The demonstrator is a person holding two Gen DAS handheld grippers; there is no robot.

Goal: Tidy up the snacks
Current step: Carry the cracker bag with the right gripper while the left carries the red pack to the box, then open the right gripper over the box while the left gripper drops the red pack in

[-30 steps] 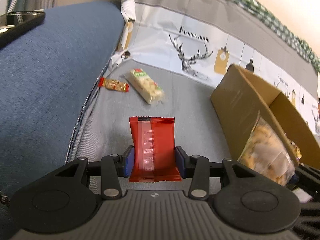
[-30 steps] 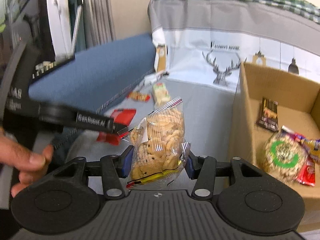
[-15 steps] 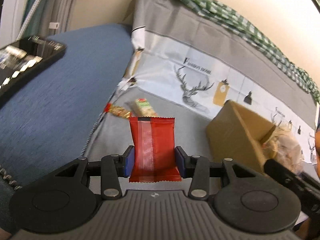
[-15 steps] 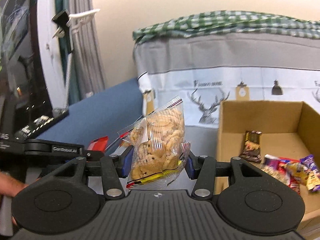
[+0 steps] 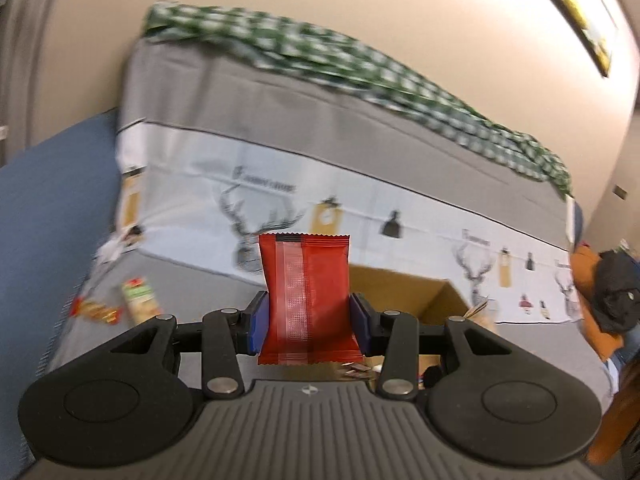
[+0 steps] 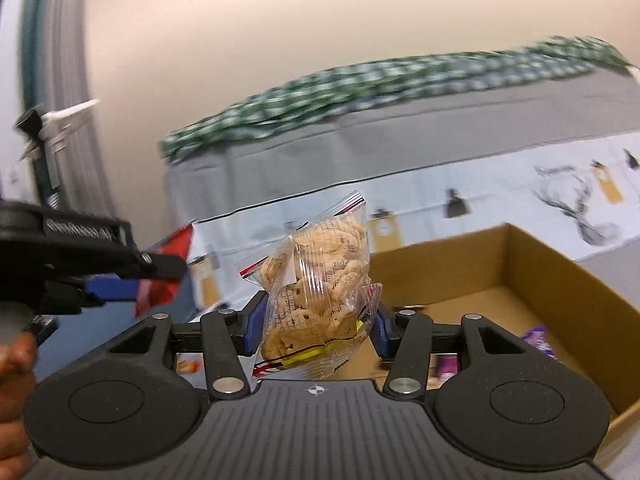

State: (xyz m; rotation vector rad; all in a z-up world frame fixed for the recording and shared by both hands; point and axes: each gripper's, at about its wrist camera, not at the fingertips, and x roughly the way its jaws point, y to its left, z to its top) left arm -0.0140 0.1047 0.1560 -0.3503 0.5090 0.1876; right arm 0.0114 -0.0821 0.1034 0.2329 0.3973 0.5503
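Observation:
My left gripper (image 5: 307, 317) is shut on a red snack packet (image 5: 306, 296) and holds it upright in the air, in front of the open cardboard box (image 5: 404, 292). My right gripper (image 6: 316, 320) is shut on a clear bag of biscuits (image 6: 320, 288), raised above the box's (image 6: 552, 276) near left edge. The left gripper with the red packet (image 6: 166, 268) also shows at the left of the right wrist view. Two more snacks, a red bar (image 5: 96, 310) and a pale green-topped bar (image 5: 140, 298), lie on the grey sofa seat at the left.
The box holds several wrapped snacks, one of them purple (image 6: 538, 340). A deer-print cover (image 5: 280, 200) and a green checked cloth (image 5: 360, 68) drape the sofa back. A blue cushion (image 5: 48, 208) is at the left. Dark and orange items (image 5: 612, 296) sit at the right.
Both grippers have risen and tilted upward with their snacks still held. The left gripper has swung right toward the box; the right gripper is now over the box's edge.

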